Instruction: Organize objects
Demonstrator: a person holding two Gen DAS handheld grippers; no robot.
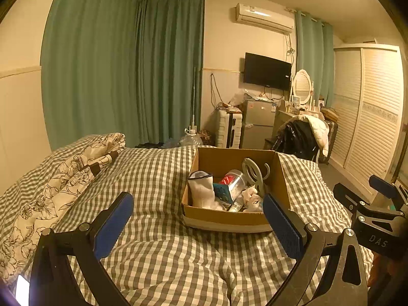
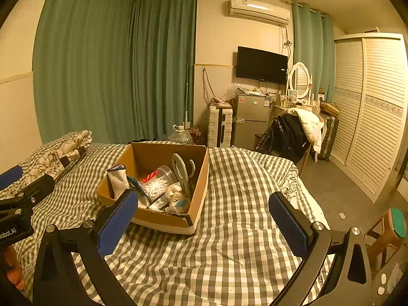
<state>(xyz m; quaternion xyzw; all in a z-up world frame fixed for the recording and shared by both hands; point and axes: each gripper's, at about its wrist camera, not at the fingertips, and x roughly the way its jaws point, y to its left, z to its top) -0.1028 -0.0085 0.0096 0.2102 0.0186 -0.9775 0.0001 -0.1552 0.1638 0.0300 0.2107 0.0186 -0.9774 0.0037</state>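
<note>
An open cardboard box (image 1: 224,219) sits on the checked bed cover; it also shows in the right wrist view (image 2: 199,199). Inside it lie a white sock (image 1: 202,191), a clear jar with a red label (image 1: 233,181), a grey hanger-like hook (image 1: 253,172), a small bottle (image 1: 236,205) and a soft toy (image 1: 252,197). My left gripper (image 1: 197,215) is open and empty, just short of the box's near wall. My right gripper (image 2: 204,215) is open and empty, over the cover at the box's near right corner. Each gripper shows in the other's view at the edge.
A floral pillow (image 1: 56,186) lies at the bed's left. Beyond the bed stand green curtains, a small fridge (image 1: 257,122), a white suitcase (image 1: 228,127), a chair with clothes (image 1: 301,135) and a white wardrobe (image 1: 369,117). A wooden stool (image 2: 387,237) stands at the right.
</note>
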